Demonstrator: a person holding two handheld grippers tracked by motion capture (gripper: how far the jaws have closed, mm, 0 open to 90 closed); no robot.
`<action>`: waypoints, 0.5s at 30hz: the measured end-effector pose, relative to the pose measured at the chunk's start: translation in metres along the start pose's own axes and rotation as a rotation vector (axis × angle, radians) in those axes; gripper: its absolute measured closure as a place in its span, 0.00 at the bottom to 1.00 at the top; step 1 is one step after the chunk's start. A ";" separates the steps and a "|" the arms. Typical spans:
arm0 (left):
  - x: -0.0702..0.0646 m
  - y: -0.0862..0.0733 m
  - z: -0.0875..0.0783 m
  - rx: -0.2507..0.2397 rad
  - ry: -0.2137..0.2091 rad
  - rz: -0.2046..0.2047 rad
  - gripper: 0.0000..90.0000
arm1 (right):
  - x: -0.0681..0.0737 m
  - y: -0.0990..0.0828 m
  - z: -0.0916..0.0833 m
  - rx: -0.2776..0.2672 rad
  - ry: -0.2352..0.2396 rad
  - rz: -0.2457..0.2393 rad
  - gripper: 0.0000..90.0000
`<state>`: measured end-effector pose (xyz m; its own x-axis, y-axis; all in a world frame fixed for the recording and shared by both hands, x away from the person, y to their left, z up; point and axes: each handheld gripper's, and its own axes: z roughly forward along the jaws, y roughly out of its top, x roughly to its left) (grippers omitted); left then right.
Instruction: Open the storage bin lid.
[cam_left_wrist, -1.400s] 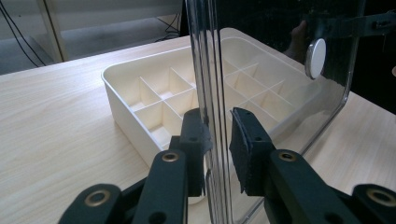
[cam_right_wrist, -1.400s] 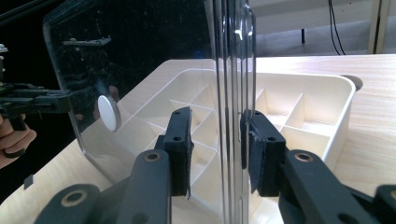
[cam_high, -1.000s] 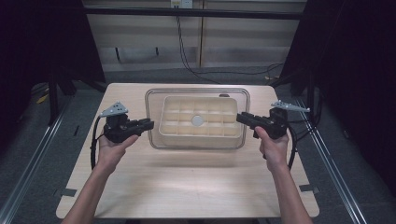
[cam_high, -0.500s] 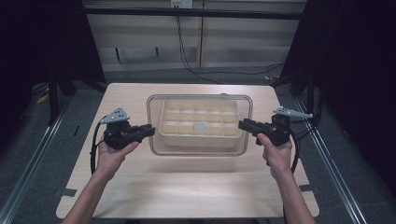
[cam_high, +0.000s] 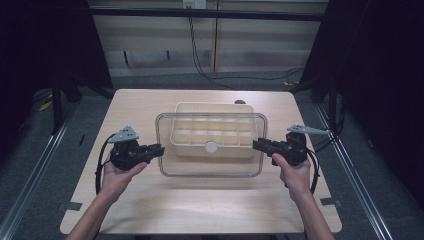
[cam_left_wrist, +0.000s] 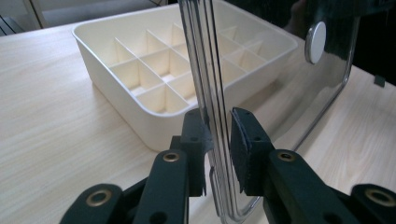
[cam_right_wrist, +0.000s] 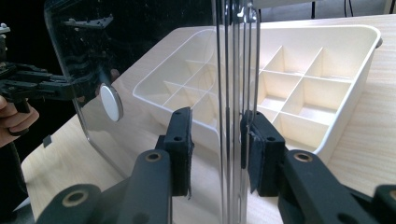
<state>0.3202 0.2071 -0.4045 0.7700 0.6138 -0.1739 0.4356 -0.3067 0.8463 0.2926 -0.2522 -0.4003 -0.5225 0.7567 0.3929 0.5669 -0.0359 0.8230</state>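
left gripper (cam_high: 156, 149): clamped on the left short edge of the clear lid (cam_high: 215, 165), pads tight on both faces of the rim (cam_left_wrist: 212, 135)
right gripper (cam_high: 259, 144): pinching the opposite short edge the same way, rim sandwiched between the pads (cam_right_wrist: 233, 140)
clear lid: held level between the two grippers, hanging over the near half of the tray, round white knob (cam_high: 211, 147) in the middle
cream tray (cam_high: 210, 112): sitting on the table, split into a grid of open compartments, far rim sticking out past the lid
table (cam_high: 150, 210): light wood, tray roughly centre
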 end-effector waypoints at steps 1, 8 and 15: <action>-0.001 -0.001 -0.001 0.002 -0.001 0.002 0.85 | 0.001 -0.001 -0.001 0.002 0.002 0.000 0.73; -0.004 -0.008 -0.001 0.008 -0.032 -0.007 0.85 | 0.002 -0.009 -0.005 0.021 -0.001 0.004 0.73; -0.008 -0.012 -0.003 0.024 -0.029 0.001 0.85 | 0.004 -0.018 -0.007 0.038 0.000 0.025 0.73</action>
<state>0.3072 0.2080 -0.4119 0.7834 0.5925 -0.1878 0.4458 -0.3252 0.8339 0.2756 -0.2531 -0.4105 -0.5073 0.7562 0.4133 0.6038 -0.0303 0.7965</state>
